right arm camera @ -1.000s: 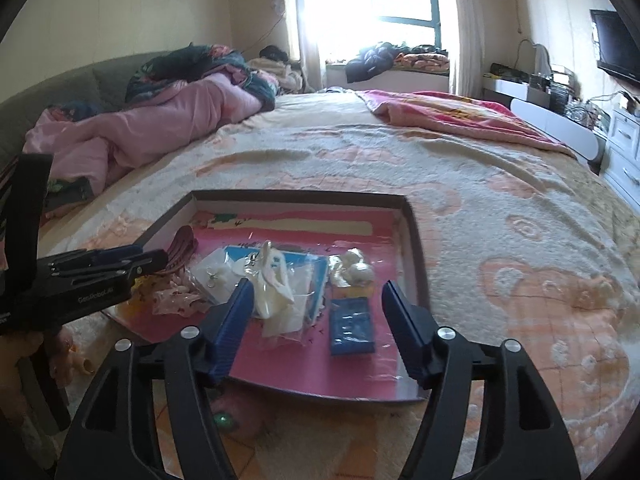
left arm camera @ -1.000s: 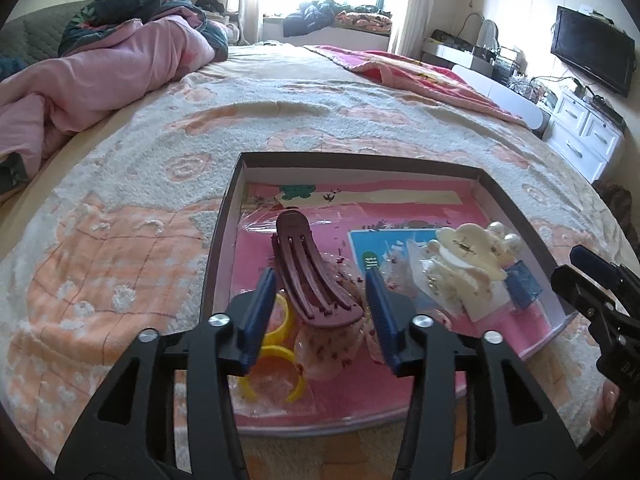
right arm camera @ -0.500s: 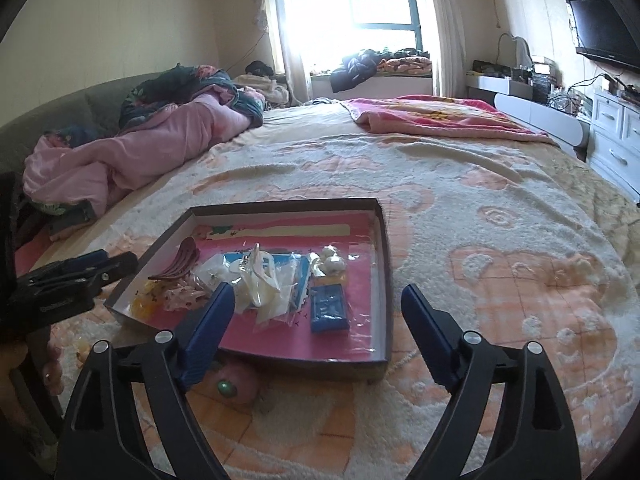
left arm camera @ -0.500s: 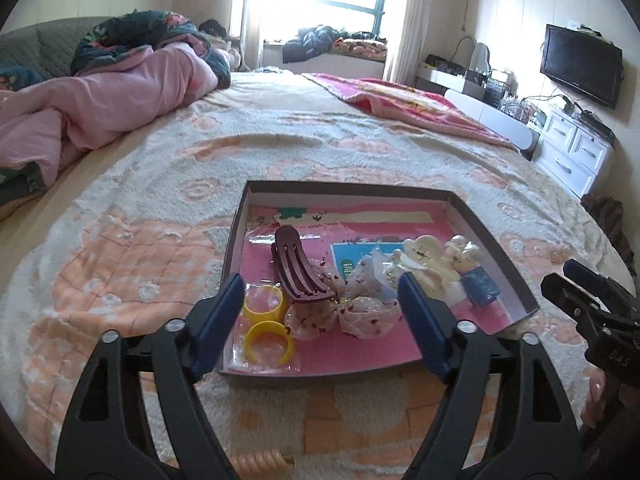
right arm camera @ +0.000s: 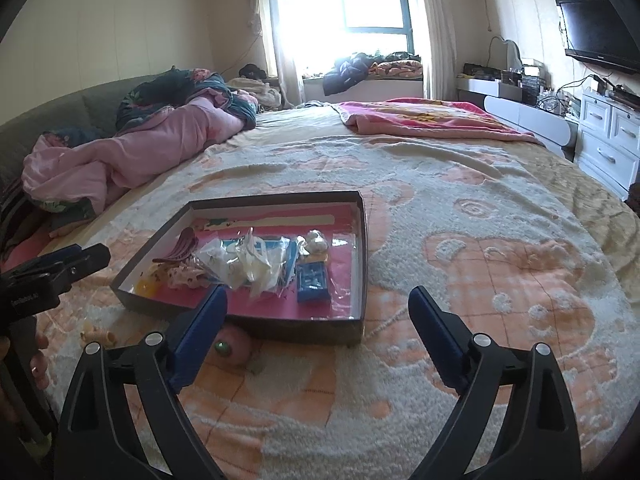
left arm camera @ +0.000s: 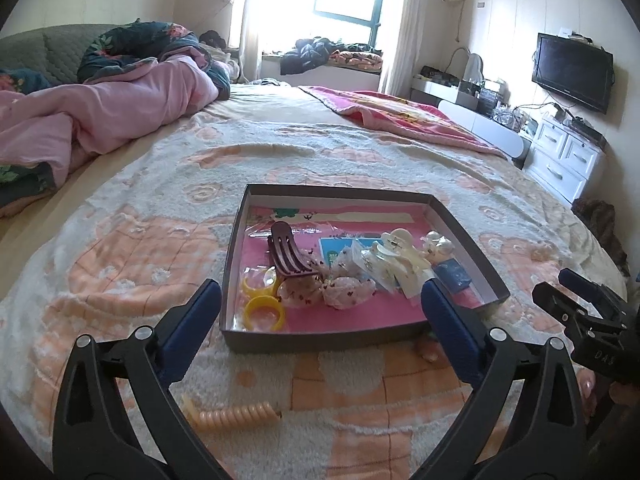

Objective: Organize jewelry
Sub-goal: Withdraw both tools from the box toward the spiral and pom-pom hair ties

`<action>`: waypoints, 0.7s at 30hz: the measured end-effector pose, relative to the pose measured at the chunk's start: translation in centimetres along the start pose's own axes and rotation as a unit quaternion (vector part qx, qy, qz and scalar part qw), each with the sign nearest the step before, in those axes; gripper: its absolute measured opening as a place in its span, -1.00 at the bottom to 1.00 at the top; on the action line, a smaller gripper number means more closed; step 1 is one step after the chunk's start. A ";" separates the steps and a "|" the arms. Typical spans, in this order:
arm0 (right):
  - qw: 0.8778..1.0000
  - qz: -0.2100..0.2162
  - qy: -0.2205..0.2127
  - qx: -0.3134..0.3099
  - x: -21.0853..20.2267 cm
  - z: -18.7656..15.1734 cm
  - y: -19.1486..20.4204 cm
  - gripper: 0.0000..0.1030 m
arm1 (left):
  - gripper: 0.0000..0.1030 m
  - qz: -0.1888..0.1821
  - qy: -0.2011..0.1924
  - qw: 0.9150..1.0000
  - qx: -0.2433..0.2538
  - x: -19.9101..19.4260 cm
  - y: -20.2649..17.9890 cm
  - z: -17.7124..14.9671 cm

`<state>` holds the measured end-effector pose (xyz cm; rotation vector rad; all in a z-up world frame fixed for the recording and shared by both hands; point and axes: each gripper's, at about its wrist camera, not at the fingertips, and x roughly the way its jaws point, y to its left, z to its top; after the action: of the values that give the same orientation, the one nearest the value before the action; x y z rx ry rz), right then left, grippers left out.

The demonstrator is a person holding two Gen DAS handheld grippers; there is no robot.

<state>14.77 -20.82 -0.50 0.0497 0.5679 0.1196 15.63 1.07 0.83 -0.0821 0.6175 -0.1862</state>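
Observation:
A shallow dark box (left arm camera: 236,240) (right arm camera: 360,248) with a pink floor lies on the bed. It holds a maroon hair claw (left arm camera: 286,254), yellow rings (left arm camera: 264,312), floral scrunchies (left arm camera: 344,290), a cream claw clip in plastic (left arm camera: 396,256) and a blue packet (left arm camera: 454,274) (right arm camera: 314,280). A peach spiral hair tie (left arm camera: 232,414) (right arm camera: 98,336) and a pink round item (right arm camera: 234,346) lie on the blanket in front of the box. My left gripper (left arm camera: 320,316) is open and empty, held back from the box. My right gripper (right arm camera: 318,320) is open and empty, near the box's front right corner.
The bed is covered by a cream and orange fleece blanket (right arm camera: 480,280). A pink duvet (left arm camera: 120,108) is heaped at far left, a pink blanket (left arm camera: 400,116) at far right. White drawers (left arm camera: 568,160) and a TV (left arm camera: 572,72) stand along the right wall.
Both grippers have pulled back and up from the box and opened wider. The left one had its jaws around the maroon claw; it now sits free in the box. The spiral tie came into view.

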 end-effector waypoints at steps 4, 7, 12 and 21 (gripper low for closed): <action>1.000 0.001 0.000 0.000 -0.6 -0.6 0.1 0.74 | 0.78 0.007 0.001 1.000 0.000 -0.7 0.1 -0.8; 1.000 0.003 0.001 -0.002 -0.9 -0.9 0.3 0.74 | 0.78 0.012 0.001 1.000 -0.004 -1.2 0.5 -1.2; 1.000 0.004 -0.003 -0.015 -1.4 -1.2 1.1 0.74 | 0.78 0.021 -0.001 1.000 -0.007 -1.9 0.9 -1.8; 0.999 0.017 0.006 -0.031 -1.2 -1.9 2.4 0.74 | 0.78 0.038 0.009 0.999 -0.010 -2.7 2.2 -3.1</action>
<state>12.48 -18.52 -1.27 -0.0011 0.5745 0.1711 12.03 3.66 -0.46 -0.0766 0.6401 -0.1083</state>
